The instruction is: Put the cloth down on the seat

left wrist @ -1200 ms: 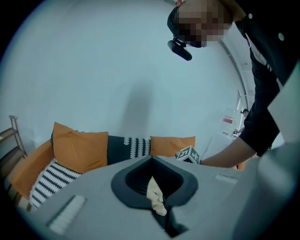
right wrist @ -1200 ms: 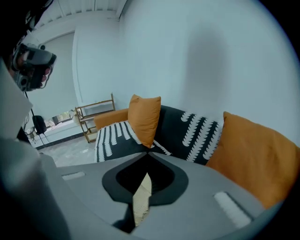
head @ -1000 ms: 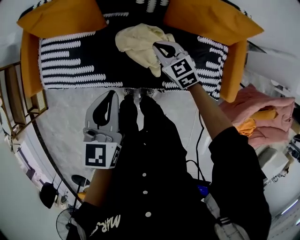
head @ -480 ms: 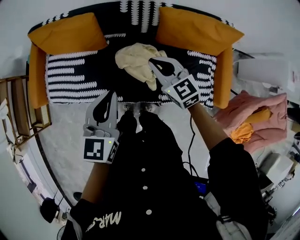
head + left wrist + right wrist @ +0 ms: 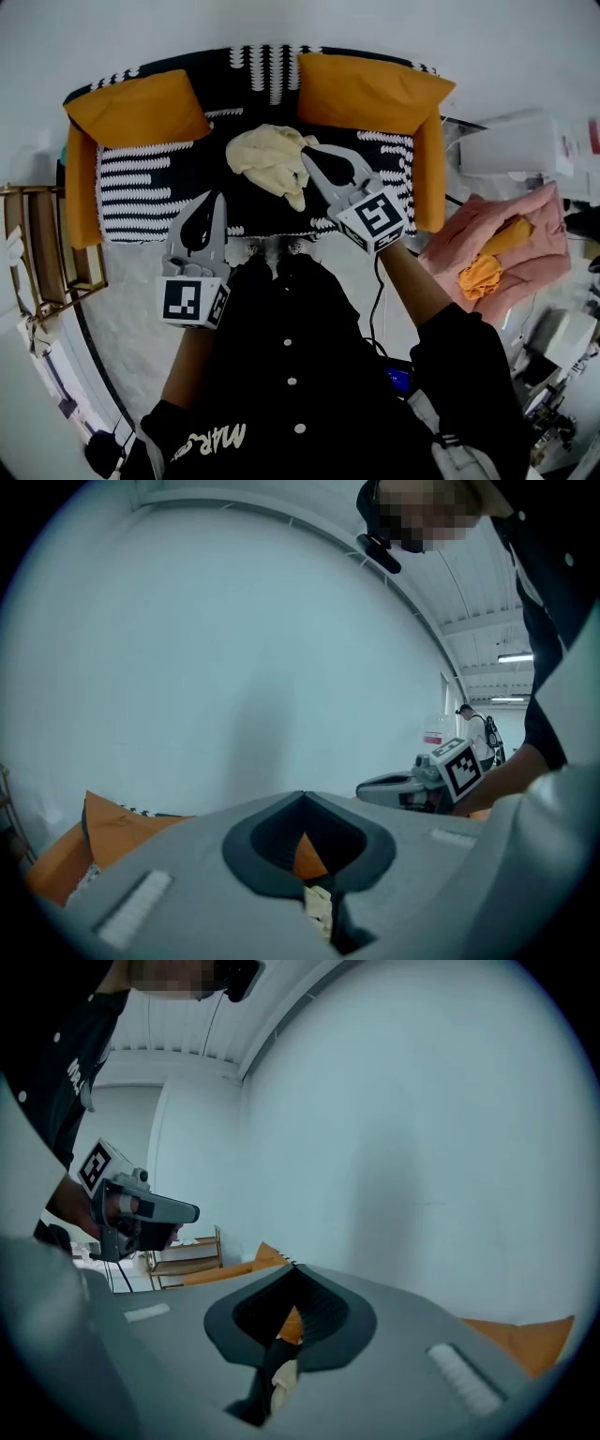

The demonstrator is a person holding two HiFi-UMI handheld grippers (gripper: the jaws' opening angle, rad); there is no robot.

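A cream cloth (image 5: pixel 265 157) lies crumpled on the black-and-white striped sofa seat (image 5: pixel 141 178), one tail trailing toward the front edge. My right gripper (image 5: pixel 304 152) is shut, its tip at the cloth's right edge; whether it touches the cloth I cannot tell. My left gripper (image 5: pixel 218 195) is shut and holds nothing, over the seat's front edge, left of the cloth. In the left gripper view (image 5: pixel 302 794) and the right gripper view (image 5: pixel 292 1266) the jaws meet at the tip and point at the white wall. A sliver of cloth (image 5: pixel 319 907) (image 5: pixel 281 1377) shows through each slit.
Two orange cushions (image 5: pixel 141 108) (image 5: pixel 370 94) lean on the sofa back. A pile of pink and orange cloths (image 5: pixel 506 244) lies to the right. A wooden shelf (image 5: pixel 37 234) stands at the left. A cable (image 5: pixel 377 281) runs over the floor.
The head view has pulled back, so the sofa sits lower and smaller in the frame. Both grippers stay shut; the right one remains at the cloth's right edge.
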